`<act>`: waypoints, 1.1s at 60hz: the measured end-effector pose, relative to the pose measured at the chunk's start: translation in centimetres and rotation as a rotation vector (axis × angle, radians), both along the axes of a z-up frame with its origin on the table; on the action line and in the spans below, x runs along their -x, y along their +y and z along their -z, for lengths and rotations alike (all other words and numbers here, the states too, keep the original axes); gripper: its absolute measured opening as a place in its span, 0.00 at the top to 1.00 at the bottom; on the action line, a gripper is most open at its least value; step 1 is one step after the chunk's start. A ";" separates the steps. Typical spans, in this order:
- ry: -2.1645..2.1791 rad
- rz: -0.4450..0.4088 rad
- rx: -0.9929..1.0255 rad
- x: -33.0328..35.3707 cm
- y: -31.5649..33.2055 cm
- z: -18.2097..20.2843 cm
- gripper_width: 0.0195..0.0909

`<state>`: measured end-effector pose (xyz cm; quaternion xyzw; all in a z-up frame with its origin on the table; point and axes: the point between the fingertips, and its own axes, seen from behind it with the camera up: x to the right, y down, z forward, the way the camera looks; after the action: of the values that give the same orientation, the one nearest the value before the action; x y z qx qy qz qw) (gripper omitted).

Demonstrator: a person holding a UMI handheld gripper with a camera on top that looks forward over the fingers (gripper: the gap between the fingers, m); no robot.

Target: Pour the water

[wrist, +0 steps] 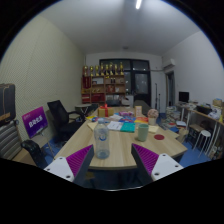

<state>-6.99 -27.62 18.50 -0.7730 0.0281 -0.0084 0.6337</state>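
The gripper is held above the near end of a long wooden table, looking down its length into an office room. Its two fingers stand wide apart with nothing between them; the claw is released. The left finger and right finger each show a purple pad on the inner face. A clear plastic water bottle stands upright on the table just ahead of the fingers, nearer the left finger than the right, and is not touched by either. Further along the table, ahead of the right finger, stands a greenish cup, well apart from the bottle. Beyond these the tabletop carries a scatter of papers and small items, too small to identify individually. An orange object stands near the far end of the table. To the left of the table is a black office chair, and nearer the viewer on that side a purple sign with white lettering that cannot be read. Against the far wall stands a shelving unit filled with coloured goods. To the right of the table there is a desk with equipment. A strip light is lit on the ceiling.
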 end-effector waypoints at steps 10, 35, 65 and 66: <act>-0.001 -0.049 -0.030 4.1 9.5 4.2 0.09; -0.050 0.019 -0.042 4.4 25.8 11.3 0.11; 0.437 -0.191 0.032 4.0 32.7 2.5 0.74; 0.512 -0.208 0.023 2.3 33.6 2.2 0.74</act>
<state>-9.28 5.97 16.27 -0.7559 0.1078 0.2522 0.5945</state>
